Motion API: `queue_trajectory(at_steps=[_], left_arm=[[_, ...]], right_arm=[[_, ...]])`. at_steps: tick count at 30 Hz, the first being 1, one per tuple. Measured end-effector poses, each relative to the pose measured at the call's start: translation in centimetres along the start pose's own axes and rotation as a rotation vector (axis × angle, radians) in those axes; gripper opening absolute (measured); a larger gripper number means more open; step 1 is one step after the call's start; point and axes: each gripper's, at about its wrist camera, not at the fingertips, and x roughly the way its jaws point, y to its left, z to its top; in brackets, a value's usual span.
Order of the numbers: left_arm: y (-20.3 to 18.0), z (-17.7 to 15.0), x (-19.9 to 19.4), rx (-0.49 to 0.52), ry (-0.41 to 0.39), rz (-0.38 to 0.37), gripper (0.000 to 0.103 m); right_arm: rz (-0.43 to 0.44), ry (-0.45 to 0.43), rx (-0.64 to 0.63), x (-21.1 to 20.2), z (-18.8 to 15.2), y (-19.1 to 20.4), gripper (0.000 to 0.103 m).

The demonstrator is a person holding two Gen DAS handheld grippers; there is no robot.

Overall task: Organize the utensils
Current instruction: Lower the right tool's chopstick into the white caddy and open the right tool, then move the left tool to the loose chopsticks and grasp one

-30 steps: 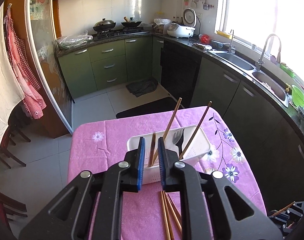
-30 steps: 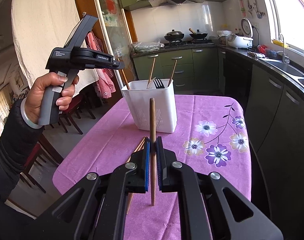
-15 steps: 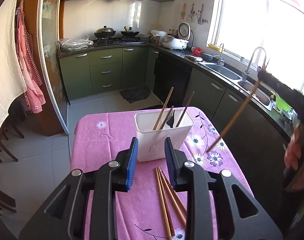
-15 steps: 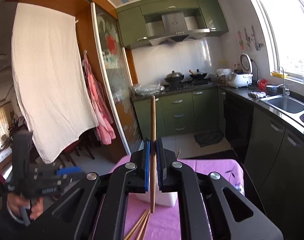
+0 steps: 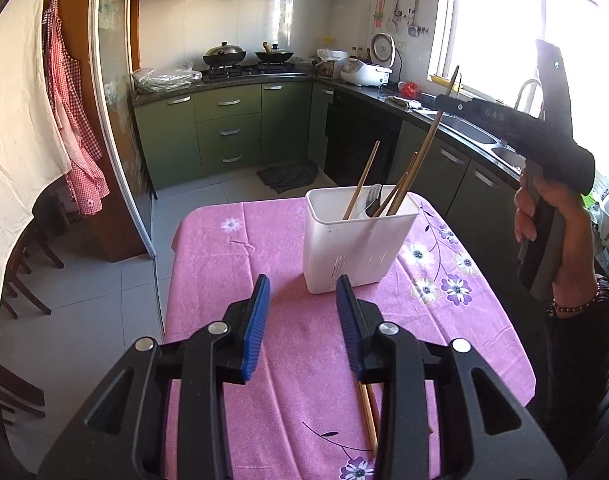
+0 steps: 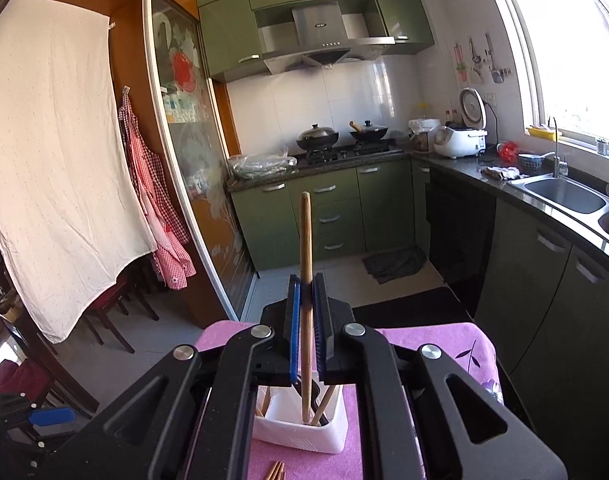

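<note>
In the left wrist view the left tongs (image 5: 302, 312) fill the lower centre of the frame, released, their blue pads well apart with only the pink floral cloth of the bench (image 5: 224, 248) between them. Just beyond them, right of centre, stands the white utensil holder (image 5: 356, 248), upright on the cloth, with several wooden chopsticks (image 5: 360, 180) and a dark fork (image 5: 371, 200) leaning inside it. A loose pair of chopsticks (image 5: 368, 416) lies flat on the cloth in the lower part of the frame, partly hidden behind the right finger of the left tongs. At the right edge a hand (image 5: 544, 216) holds the other tool high above the bench. In the right wrist view the right tongs (image 6: 306, 332) sit at lower centre, clenched on a single wooden chopstick (image 6: 305, 240) that stands nearly upright; its lower end reaches down into the holder (image 6: 304, 436), though whether it touches the bottom is hard to judge. More chopstick tips (image 6: 275, 473) show at the bottom edge of that frame, on the cloth in front of the holder.
</note>
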Motion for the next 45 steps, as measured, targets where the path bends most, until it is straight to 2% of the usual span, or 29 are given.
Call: queue_trajectory(at_steps=[4,6,12,14,18,22,26,28,30,31,34,45], left_arm=[[-0.5,-0.1,0.4,0.003,0.016,-0.010,0.033],[-1.0,-0.1,0.6,0.011,0.027,-0.020,0.033],[-2.5,-1.2,1.7,0.024,0.064,-0.054,0.034],[-2.9,-1.6,2.5,0.021,0.083,-0.064,0.035],[-3.7,-2.9,4.9,0.007,0.145,-0.082,0.035],[-4.6,-4.3,7.9,0.012,0.220,-0.072,0.035],[-5.4,-5.7,11.2,0.013,0.302,-0.057,0.035],[-5.7,-6.3,12.7,0.019,0.341,-0.045,0.035],[-5.9,-6.8,14.1,0.023,0.384,-0.036,0.027],[-5.9,-6.9,14.9,0.018,0.405,-0.038,0.027],[-5.9,-7.3,16.7,0.004,0.453,-0.044,0.026],[-6.4,-7.6,19.6,0.015,0.506,-0.028,0.025]], right_arm=[[0.016,0.064,-0.005,1.5,-1.4,-0.2,0.008],[0.014,0.069,-0.025,1.4,-1.8,0.0,0.010],[0.052,0.014,-0.048,-5.0,-3.5,0.0,0.019],[0.067,0.022,-0.051,-7.2,-5.7,-0.2,0.023],[0.041,0.051,-0.046,-9.5,-11.7,-1.2,0.023],[-0.014,0.133,-0.042,-9.2,-17.4,-2.0,0.023],[-0.023,0.205,0.000,-8.3,-20.8,-3.1,0.023],[-0.014,0.222,0.026,-8.1,-21.7,-3.7,0.023],[-0.005,0.234,0.043,-7.9,-22.1,-4.0,0.023],[0.000,0.240,0.049,-7.8,-22.2,-4.2,0.023],[0.008,0.247,0.060,-7.7,-22.5,-4.4,0.029],[0.024,0.279,0.107,-7.1,-23.0,-5.3,0.029]])
